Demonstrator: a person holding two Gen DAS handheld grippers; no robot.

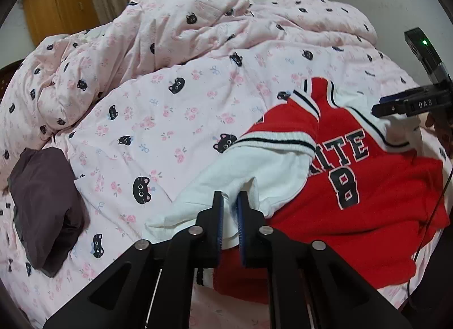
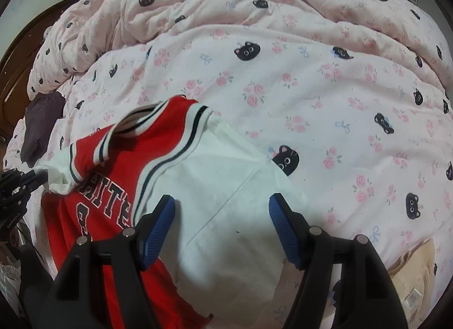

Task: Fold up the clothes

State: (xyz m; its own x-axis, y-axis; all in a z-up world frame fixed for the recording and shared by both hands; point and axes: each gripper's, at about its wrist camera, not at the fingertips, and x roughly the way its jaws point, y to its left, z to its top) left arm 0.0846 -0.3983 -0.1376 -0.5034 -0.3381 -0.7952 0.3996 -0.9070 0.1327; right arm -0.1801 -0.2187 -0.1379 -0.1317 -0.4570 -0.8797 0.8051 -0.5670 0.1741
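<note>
A red jersey top [image 1: 368,187] with white sleeves, lettering and the number 8 lies on the pink cat-print bedspread [image 1: 170,119]. My left gripper [image 1: 230,201] is shut on its white left sleeve [image 1: 249,181], which is folded in toward the red body. In the right wrist view the same top [image 2: 113,164] lies at lower left. My right gripper [image 2: 222,207] is open and hovers over the white right sleeve [image 2: 226,187], with a finger on either side of the cloth. The right gripper also shows in the left wrist view [image 1: 410,105] at the far right.
A dark purple folded garment [image 1: 45,210] lies at the left of the bed, also visible in the right wrist view [image 2: 42,122]. A bunched duvet [image 1: 158,31] is heaped at the back. A beige cloth [image 2: 416,278] lies at lower right. A wooden wardrobe [image 1: 56,0] stands behind.
</note>
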